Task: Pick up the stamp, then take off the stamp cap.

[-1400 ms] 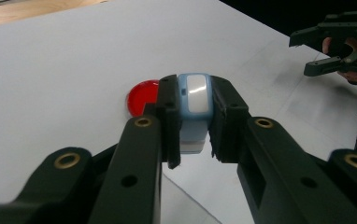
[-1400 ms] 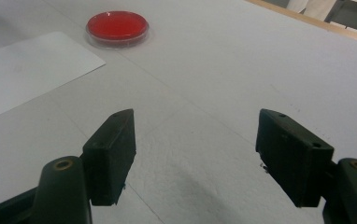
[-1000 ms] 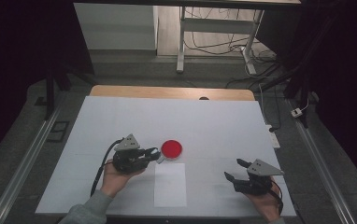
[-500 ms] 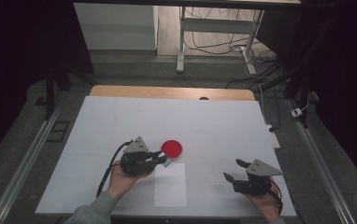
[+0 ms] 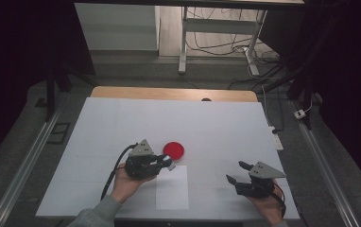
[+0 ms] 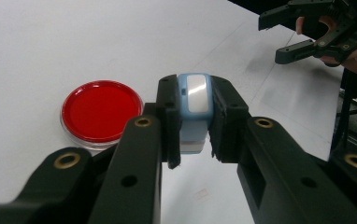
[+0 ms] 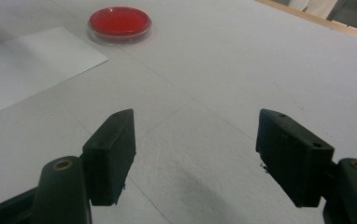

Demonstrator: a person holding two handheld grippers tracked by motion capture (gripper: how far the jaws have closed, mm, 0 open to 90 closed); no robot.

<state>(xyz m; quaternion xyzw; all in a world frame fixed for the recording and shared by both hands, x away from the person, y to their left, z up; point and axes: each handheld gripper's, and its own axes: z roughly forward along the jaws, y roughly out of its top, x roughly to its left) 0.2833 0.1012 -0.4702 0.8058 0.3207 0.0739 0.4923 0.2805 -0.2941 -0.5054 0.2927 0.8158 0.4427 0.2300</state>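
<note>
A white-covered bench point(image 5: 216, 127) spreads beneath two hand-held grippers, with a blank sheet of white paper point(image 5: 172, 188) lying near its front edge, seemingly set there as a landing spot for the work. Just beyond the sheet's far corner sits a round red-filled petri dish point(image 6: 102, 113), clear-rimmed and flat on the bench, close to the action yet apart from both tools. The left gripper point(image 6: 194, 122) hovers over the near corner of the paper beside the dish, its fingers clamped on a small pale-blue block with a white face point(image 6: 195, 105), held upright and clear of the surface, probably ready to be set down. The right gripper point(image 7: 195, 156) waits well apart at the bench's right front, its fingers spread wide with nothing between them, apparently on standby. No brand, label or writing can be read on the block, the dish or the paper.
</note>
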